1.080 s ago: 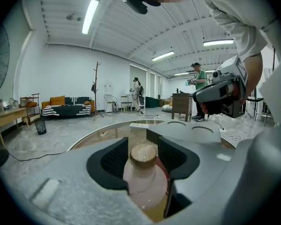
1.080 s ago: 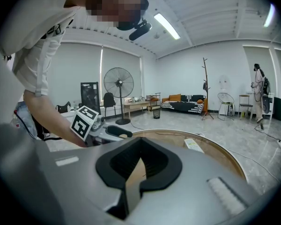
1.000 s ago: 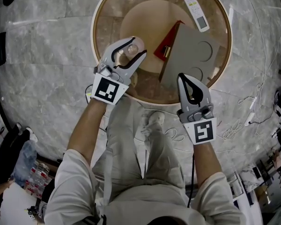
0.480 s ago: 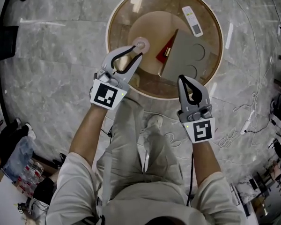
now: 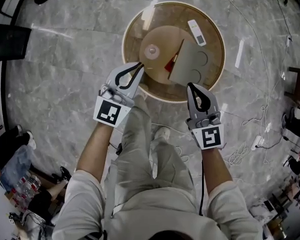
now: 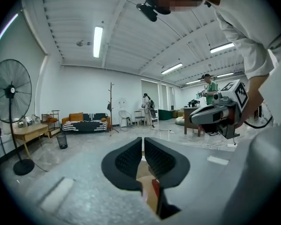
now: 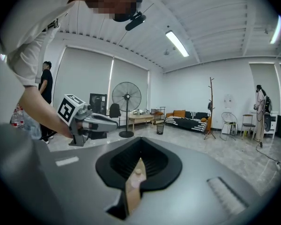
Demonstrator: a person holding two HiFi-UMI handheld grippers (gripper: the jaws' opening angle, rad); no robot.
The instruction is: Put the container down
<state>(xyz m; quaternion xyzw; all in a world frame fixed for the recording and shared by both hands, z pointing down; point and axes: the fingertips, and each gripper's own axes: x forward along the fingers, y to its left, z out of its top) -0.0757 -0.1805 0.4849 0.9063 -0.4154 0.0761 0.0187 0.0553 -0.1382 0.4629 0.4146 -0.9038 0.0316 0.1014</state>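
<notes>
The small clear round container stands on the round glass table, free of both grippers. My left gripper is held at the table's near left edge, a short way back from the container. Its jaws are closing to a thin slit with nothing between them. In the left gripper view the left gripper shows only a sliver of tan and red table top below its jaws. My right gripper hovers at the table's near right edge, shut and empty, and the right gripper has its tips meeting.
On the table lie a grey board, a red piece beside it and a white remote at the far side. Cables trail over the marble floor at right. The person's legs and a shoe are below the grippers.
The left jaws, wide around the container a second ago, have closed and drawn back off it. The container stays on the table. The view has pulled up and away.
</notes>
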